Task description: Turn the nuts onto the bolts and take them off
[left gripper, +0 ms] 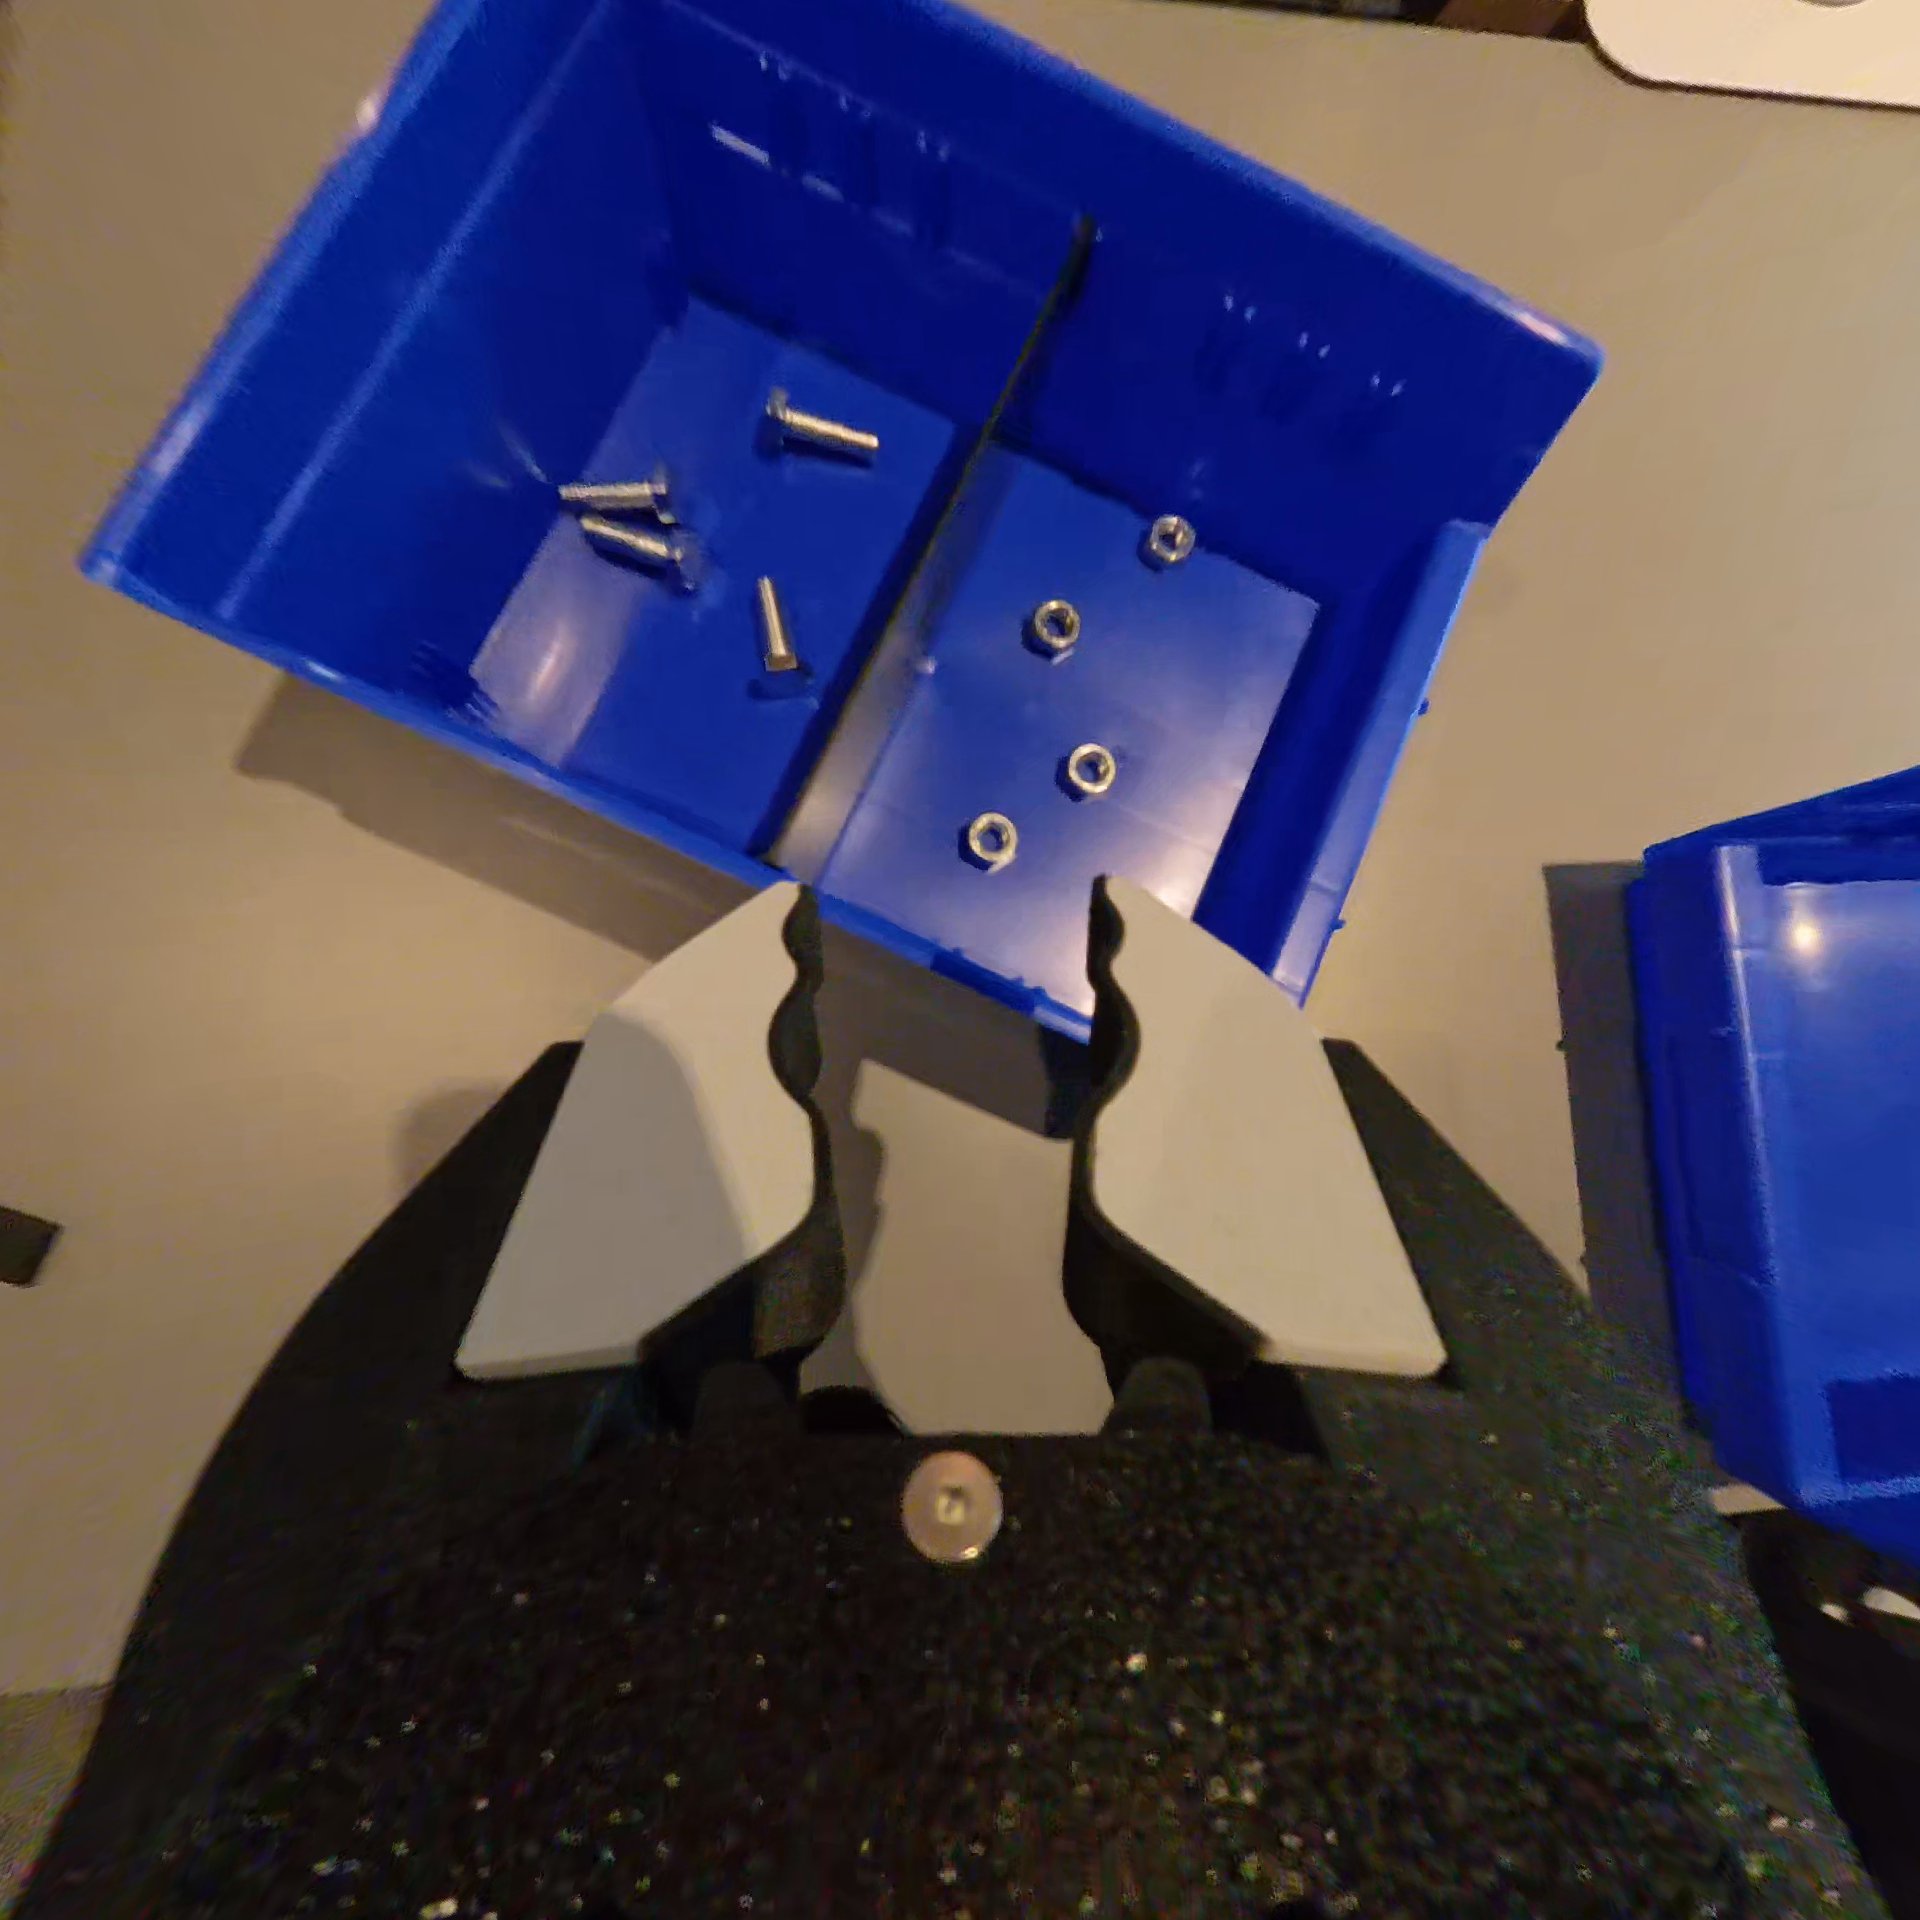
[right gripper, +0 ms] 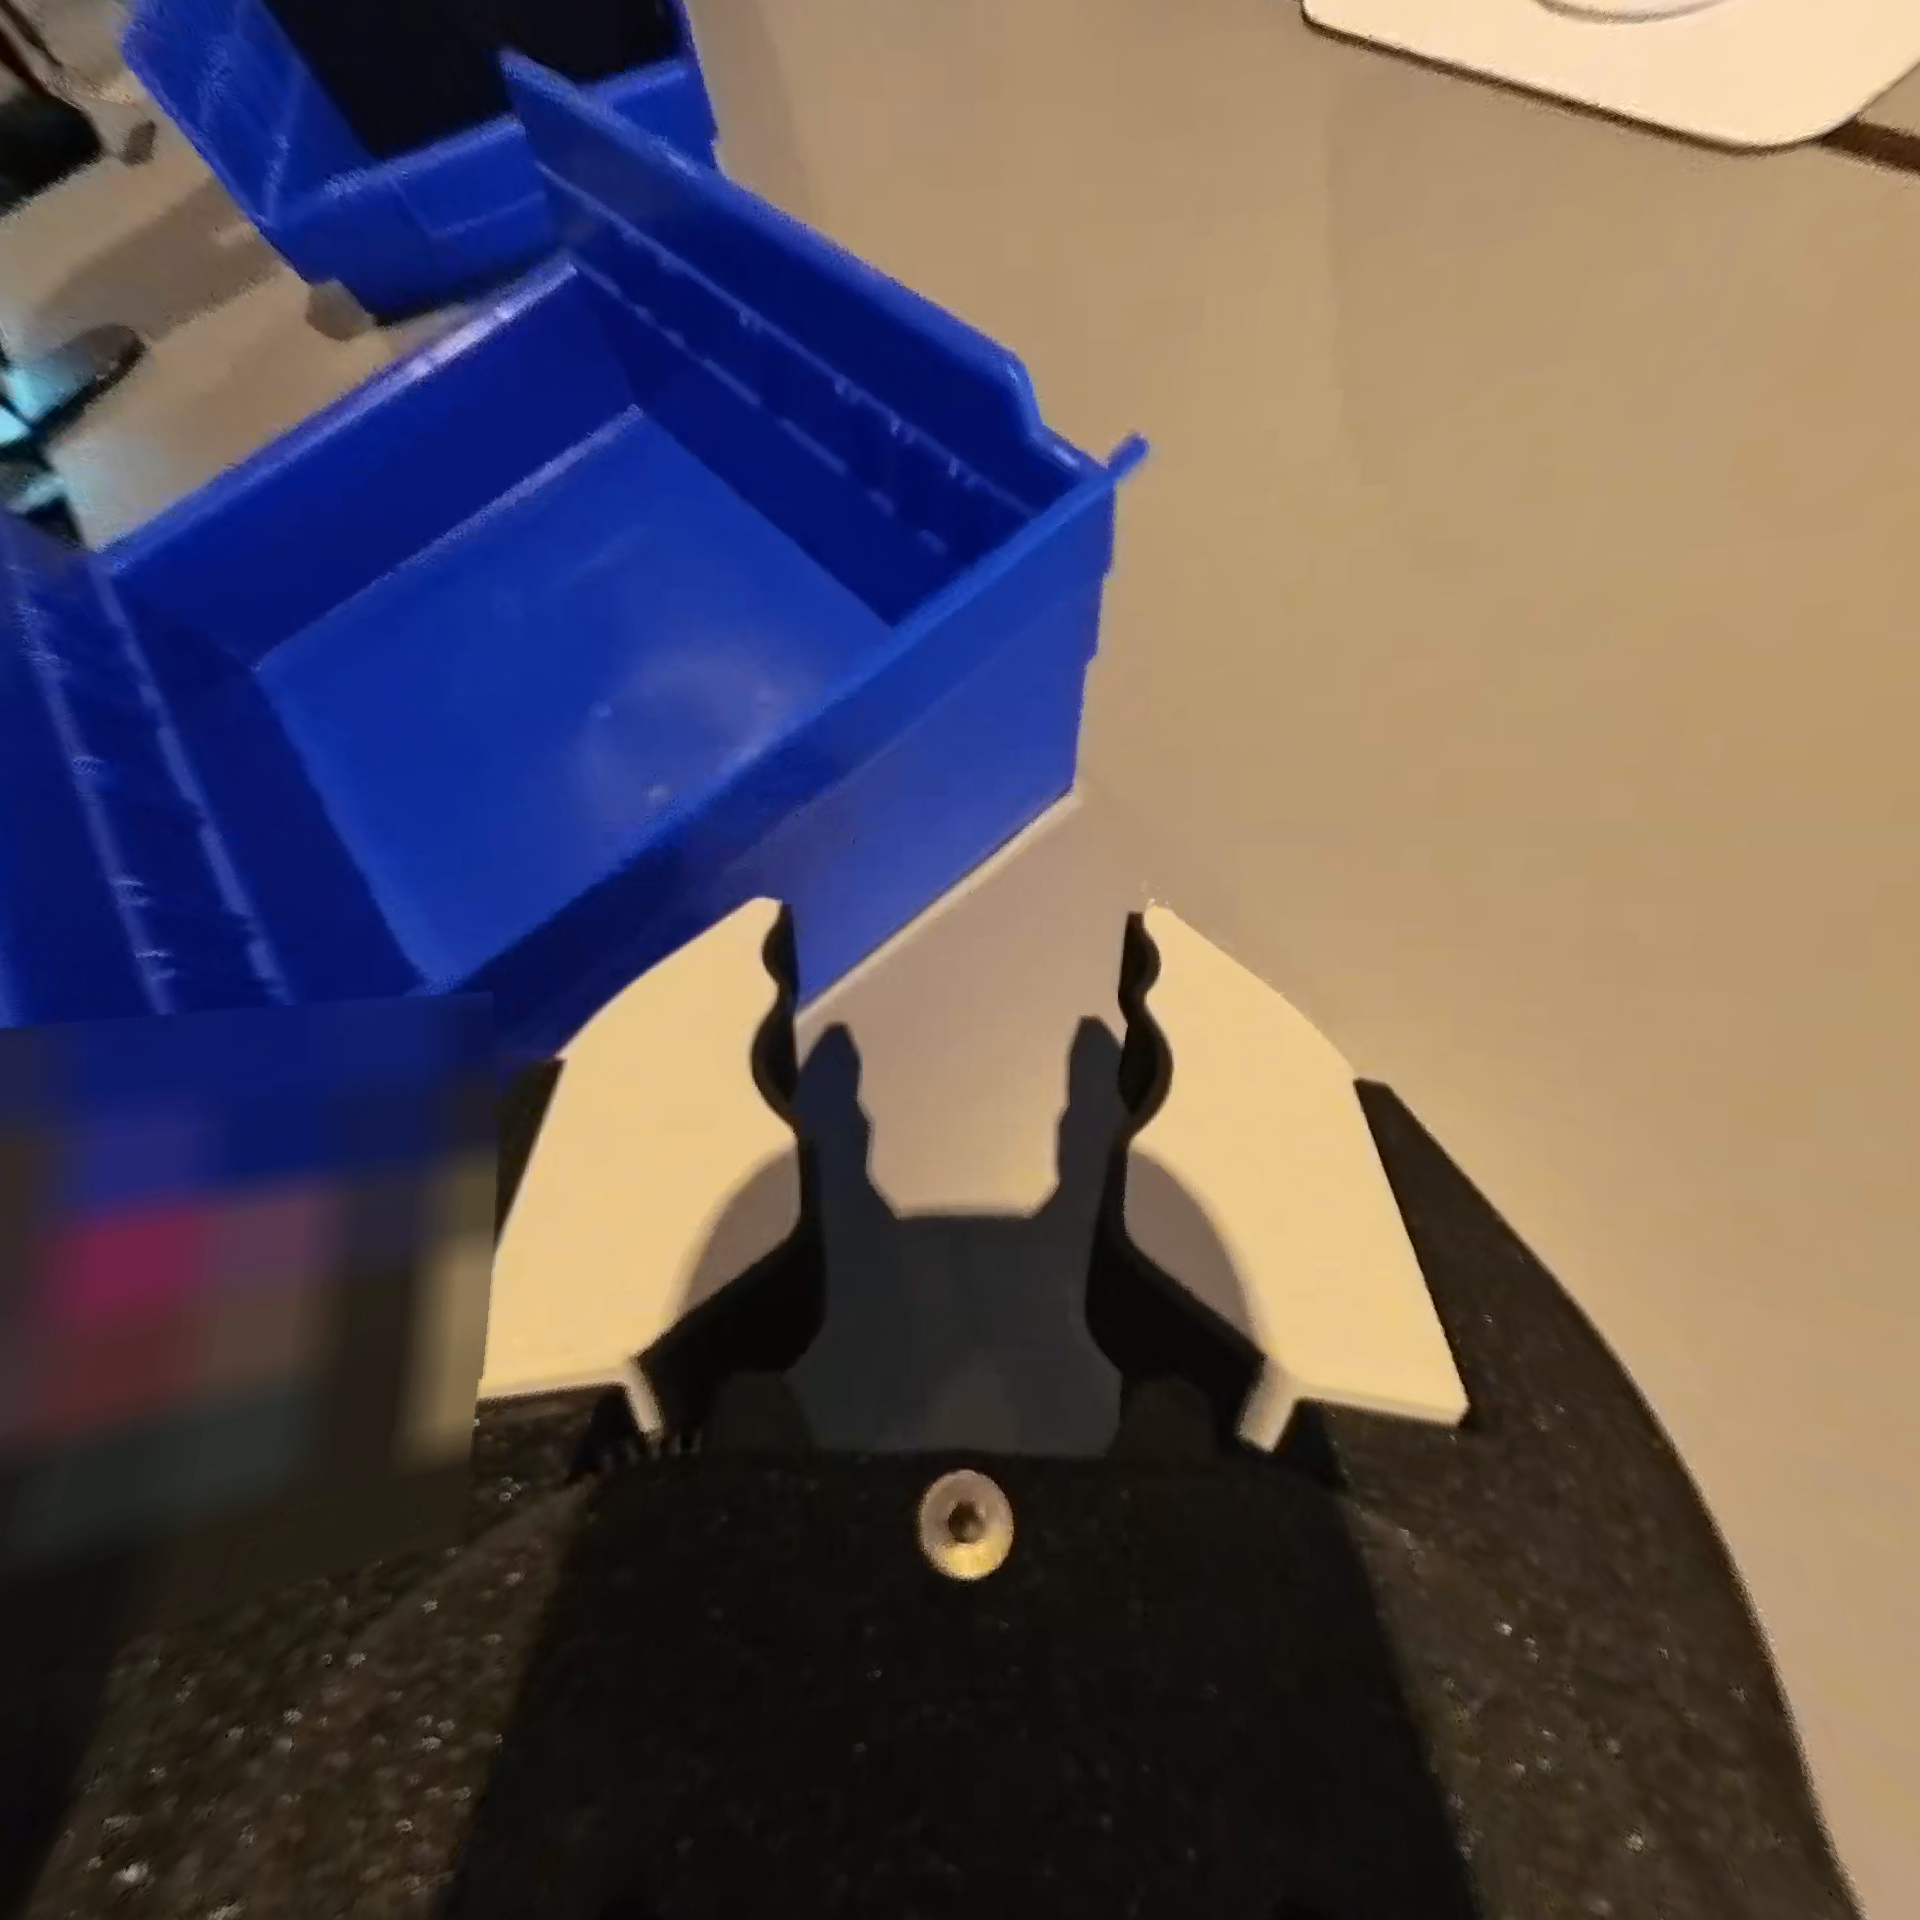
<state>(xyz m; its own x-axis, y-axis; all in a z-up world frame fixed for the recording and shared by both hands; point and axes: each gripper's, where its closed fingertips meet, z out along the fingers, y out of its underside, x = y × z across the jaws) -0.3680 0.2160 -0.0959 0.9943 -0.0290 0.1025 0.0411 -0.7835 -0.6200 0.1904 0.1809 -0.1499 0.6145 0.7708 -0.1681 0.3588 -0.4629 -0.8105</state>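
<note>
A blue bin [left gripper: 343,416] with a black divider [left gripper: 966,499] lies on the table in the left wrist view. Its left compartment holds several steel bolts [left gripper: 821,428]. Its right compartment holds several steel nuts [left gripper: 1056,627]. My left gripper [left gripper: 951,894] is open and empty, above the bin's near edge, close to the nearest nut [left gripper: 991,840]. My right gripper [right gripper: 961,925] is open and empty, over bare table beside an empty blue bin [right gripper: 966,665]. No bolt or nut shows in the right wrist view.
A second blue bin [left gripper: 1787,1143] stands at the right of the left wrist view. Another blue bin [right gripper: 416,208] sits behind the empty one. A white flat object [right gripper: 1558,73] lies at the far table edge. Grey table [right gripper: 1507,623] spreads to the right.
</note>
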